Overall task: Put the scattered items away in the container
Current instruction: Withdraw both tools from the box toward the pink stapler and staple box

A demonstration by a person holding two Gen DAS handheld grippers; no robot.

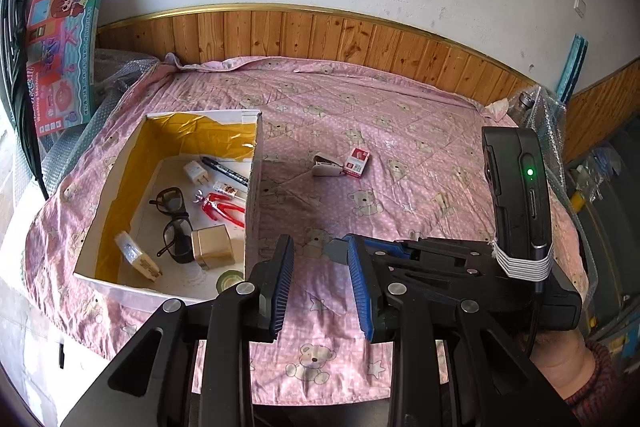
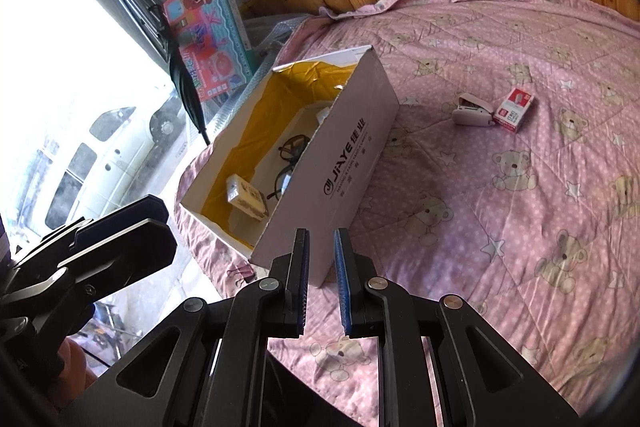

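Observation:
A white cardboard box (image 1: 252, 187) with a yellow lining stands on the left of the pink bedspread (image 1: 400, 131). Inside it lie black glasses (image 1: 174, 223), a white charger (image 1: 195, 173), a black pen (image 1: 224, 169), a red tool (image 1: 222, 209), a gold cube (image 1: 213, 247) and a small pack (image 1: 136, 255). A grey stapler (image 1: 326, 166) and a red staple box (image 1: 357, 161) rest together mid-bed, also seen as the stapler (image 2: 472, 113) and staple box (image 2: 514, 109). My left gripper (image 1: 320, 287) is open and empty just right of the box. My right gripper (image 2: 322, 281) hangs narrowly open by the box's near corner (image 2: 320, 187).
A colourful toy carton (image 1: 64, 55) leans against the wall at the left, over bubble wrap. Wood panelling (image 1: 320, 31) backs the bed. A pink binder clip (image 2: 240, 273) lies at the bed's edge by the box. A bright window (image 2: 80, 107) is on the left.

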